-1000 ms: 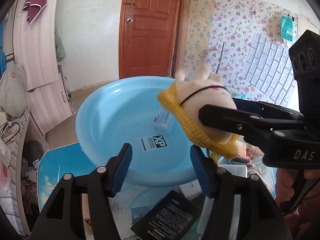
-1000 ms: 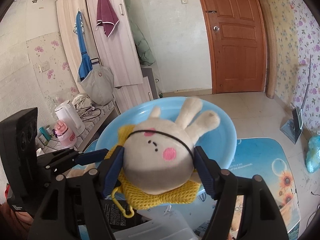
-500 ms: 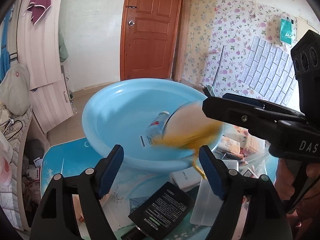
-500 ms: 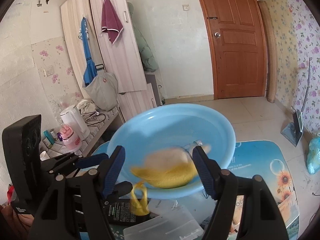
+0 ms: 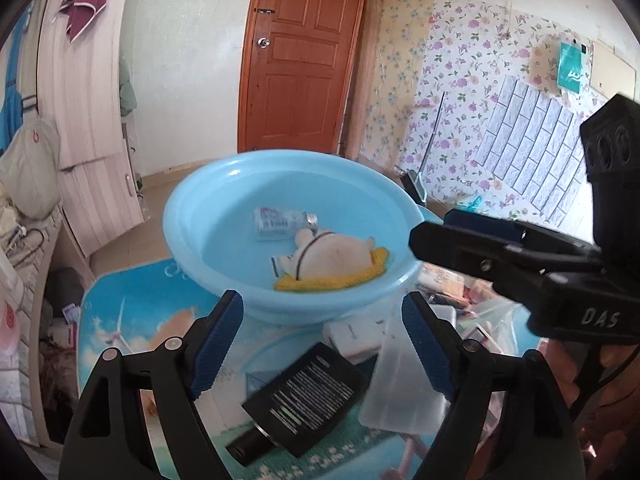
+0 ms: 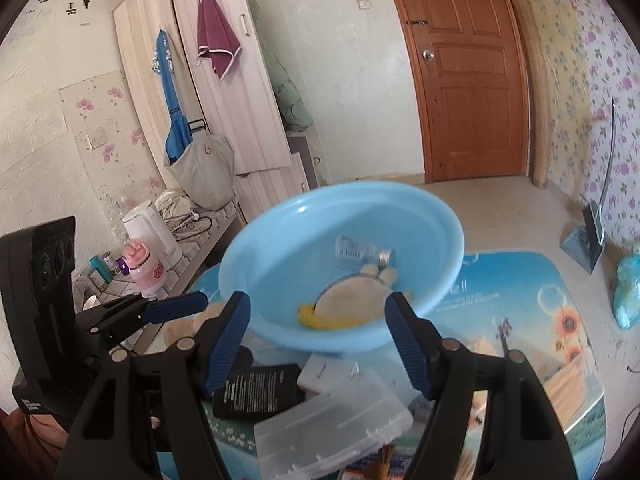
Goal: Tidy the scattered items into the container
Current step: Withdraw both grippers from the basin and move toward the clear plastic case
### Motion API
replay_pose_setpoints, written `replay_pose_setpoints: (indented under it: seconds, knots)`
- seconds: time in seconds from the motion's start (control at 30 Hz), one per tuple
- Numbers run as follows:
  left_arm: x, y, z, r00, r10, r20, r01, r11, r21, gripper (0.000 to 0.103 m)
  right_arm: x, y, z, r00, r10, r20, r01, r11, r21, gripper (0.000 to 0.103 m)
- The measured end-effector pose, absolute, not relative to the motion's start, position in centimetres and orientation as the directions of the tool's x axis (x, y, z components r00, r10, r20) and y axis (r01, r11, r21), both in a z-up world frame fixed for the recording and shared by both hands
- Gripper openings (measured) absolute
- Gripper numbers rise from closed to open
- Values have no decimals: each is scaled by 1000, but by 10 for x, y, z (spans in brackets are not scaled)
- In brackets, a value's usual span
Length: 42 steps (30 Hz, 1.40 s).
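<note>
A light blue basin (image 5: pixel 192 216) (image 6: pixel 256 280) stands on the table. Inside it lie a cream plush rabbit on a yellow knit pad (image 5: pixel 336 258) (image 6: pixel 352 304) and a small clear bottle (image 5: pixel 280 222) (image 6: pixel 360 250). My left gripper (image 5: pixel 322 336) is open and empty, in front of the basin's near rim. My right gripper (image 6: pixel 318 328) is also open and empty, just short of the rim, and shows from the side in the left wrist view (image 5: pixel 480 248). Between the fingers lie a black flat box (image 5: pixel 308 396) (image 6: pixel 256 392), a clear plastic case (image 5: pixel 404 392) (image 6: pixel 332 428) and a white box (image 5: pixel 352 336).
The table (image 5: pixel 132 320) (image 6: pixel 540 320) has a blue pictured top. Loose packets (image 5: pixel 440 280) lie to the basin's right. A white kettle (image 6: pixel 150 232) and a pink bottle (image 6: pixel 144 270) stand on a side counter. A wooden door (image 5: pixel 304 52) and wardrobes are behind.
The right gripper opened and let the plush rabbit go; it dropped into the basin beside the bottle. Both grippers drew back from the basin a little.
</note>
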State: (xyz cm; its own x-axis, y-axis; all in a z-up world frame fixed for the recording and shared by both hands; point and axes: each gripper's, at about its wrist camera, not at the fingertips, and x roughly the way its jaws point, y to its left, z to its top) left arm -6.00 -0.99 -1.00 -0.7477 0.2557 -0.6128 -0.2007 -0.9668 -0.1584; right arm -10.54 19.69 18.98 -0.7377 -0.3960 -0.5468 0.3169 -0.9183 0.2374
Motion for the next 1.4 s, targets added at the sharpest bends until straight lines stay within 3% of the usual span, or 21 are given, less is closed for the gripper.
replay_pose_setpoints:
  seconds: [0.7,1.4]
  knots:
    - [-22,16,-36,-684,240,-689,-224,-968,-114,99,-58,211,165,-701,-360,-616,279,-933,228,70]
    - [-5,22,-38,-676,226,-702,-194,-973,-126,101,-30,236,155,-706,-315,-634,220,-949,227,70]
